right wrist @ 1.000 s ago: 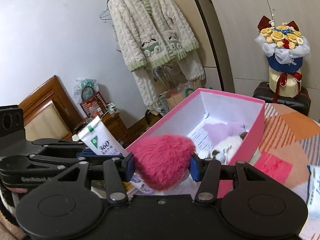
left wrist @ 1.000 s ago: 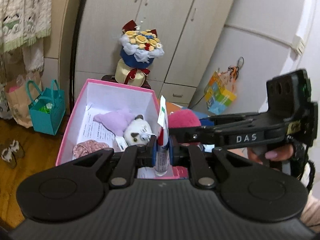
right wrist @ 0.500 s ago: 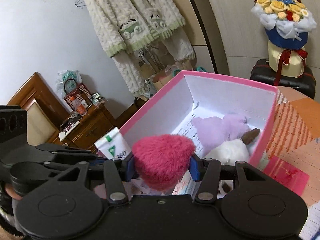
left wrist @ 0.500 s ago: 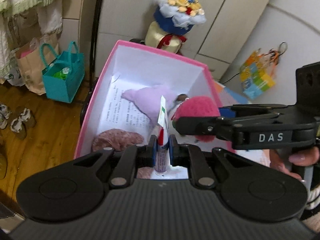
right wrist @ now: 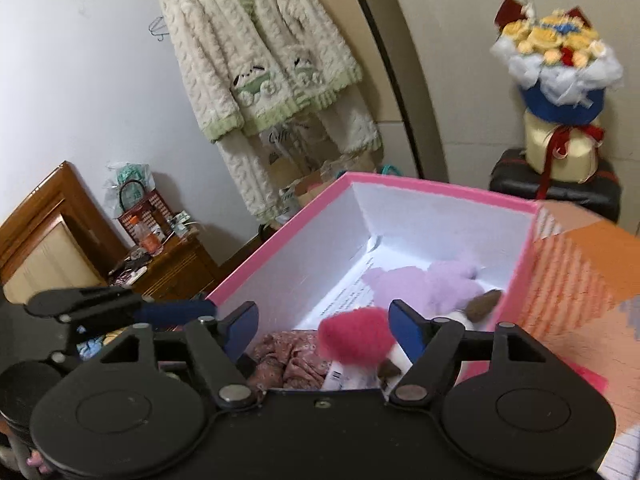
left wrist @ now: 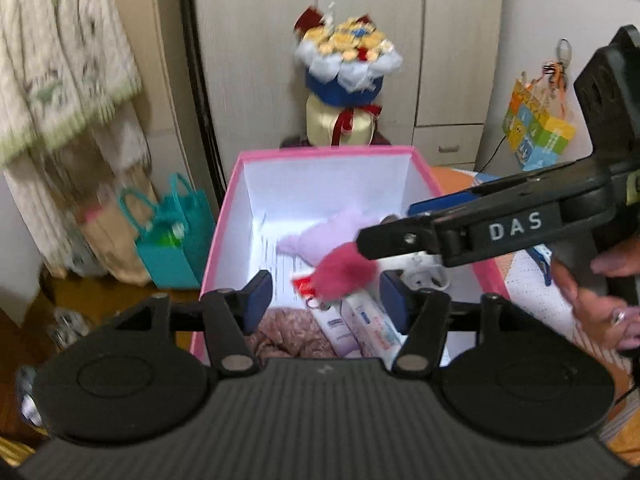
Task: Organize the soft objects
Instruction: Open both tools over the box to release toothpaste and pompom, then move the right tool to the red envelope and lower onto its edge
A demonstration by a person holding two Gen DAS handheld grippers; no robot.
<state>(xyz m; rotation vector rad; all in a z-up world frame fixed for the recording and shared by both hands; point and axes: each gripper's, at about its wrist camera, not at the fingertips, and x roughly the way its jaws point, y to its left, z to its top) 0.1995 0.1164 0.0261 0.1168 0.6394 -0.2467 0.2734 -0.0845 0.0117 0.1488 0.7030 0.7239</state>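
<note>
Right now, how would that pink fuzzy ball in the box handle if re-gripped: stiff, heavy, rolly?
The pink fuzzy ball looks plush, so it would probably squash between pads rather than resist. Likely light for its size. Its round shape could roll, but the crumpled floral cloth and tubes packed beside it in the pink box should stop it.

Place: a home, likely a bedroom.
Clothing: fleece pyjamas (right wrist: 268,60) hang on the wall.
Storage: pale wardrobe (left wrist: 400,40) doors, wooden cabinet (right wrist: 172,264) cluttered on top.
Keepsakes: a bouquet (left wrist: 346,64); gift bags (left wrist: 172,236) on the wood floor (left wrist: 80,300).
</note>
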